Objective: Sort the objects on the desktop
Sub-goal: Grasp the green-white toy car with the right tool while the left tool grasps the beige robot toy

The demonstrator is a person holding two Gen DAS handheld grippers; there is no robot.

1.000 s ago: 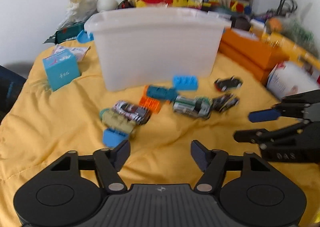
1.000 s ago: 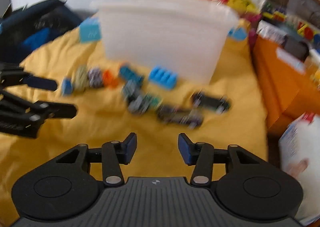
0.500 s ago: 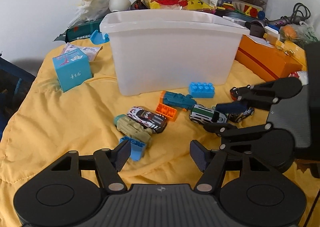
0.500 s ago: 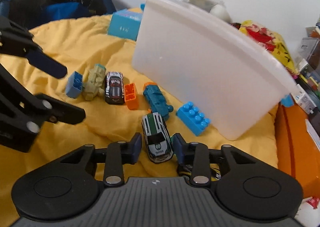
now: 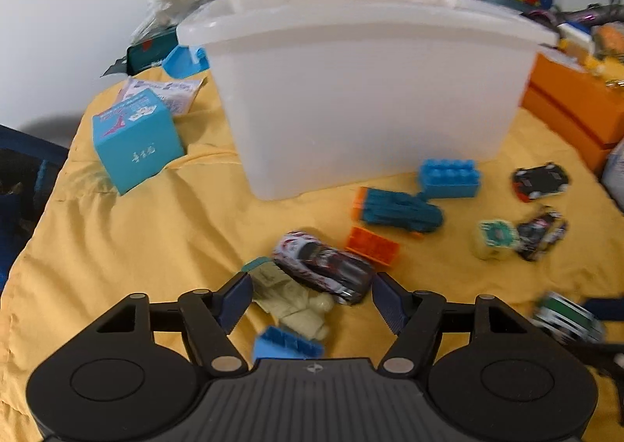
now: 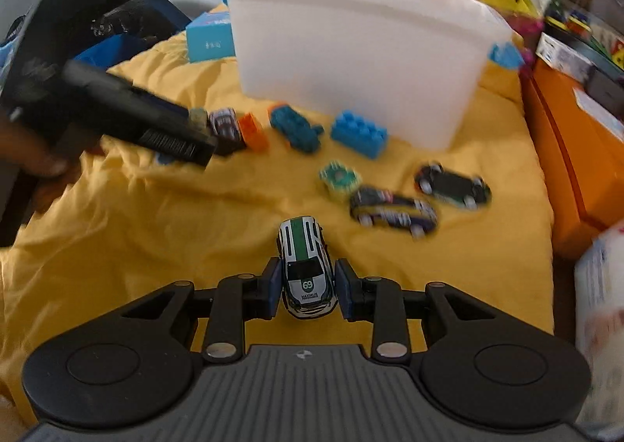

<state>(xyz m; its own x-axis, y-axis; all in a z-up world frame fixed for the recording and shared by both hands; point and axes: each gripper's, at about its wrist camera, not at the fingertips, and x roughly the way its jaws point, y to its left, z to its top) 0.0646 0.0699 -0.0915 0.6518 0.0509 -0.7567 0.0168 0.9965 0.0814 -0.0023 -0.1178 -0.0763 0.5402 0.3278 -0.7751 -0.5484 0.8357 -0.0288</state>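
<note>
Toys lie on a yellow cloth (image 5: 156, 231) in front of a clear plastic bin (image 5: 370, 91). My left gripper (image 5: 312, 297) hangs low over a beige toy vehicle (image 5: 296, 305) and a white-and-red race car (image 5: 323, 266). Its jaws are opening, both toys lie between them, and the pads press on neither. A small blue brick (image 5: 286, 344) lies just under it. My right gripper (image 6: 307, 286) is shut on a white-and-green car (image 6: 306, 274), held clear of the other toys. The left gripper (image 6: 171, 130) shows at the upper left of the right wrist view.
An orange brick (image 5: 372, 247), a teal vehicle (image 5: 397, 208), a blue brick (image 5: 448, 177), a green round piece (image 5: 493, 239) and two dark cars (image 5: 540, 181) (image 5: 542, 233) lie nearby. A blue box (image 5: 136, 142) stands left; orange boxes (image 5: 577, 110) flank the right.
My right gripper closed on the white-and-green car and drew it away from the cluster. My left gripper moved forward and down over the beige toy and race car, and its jaws widened.
</note>
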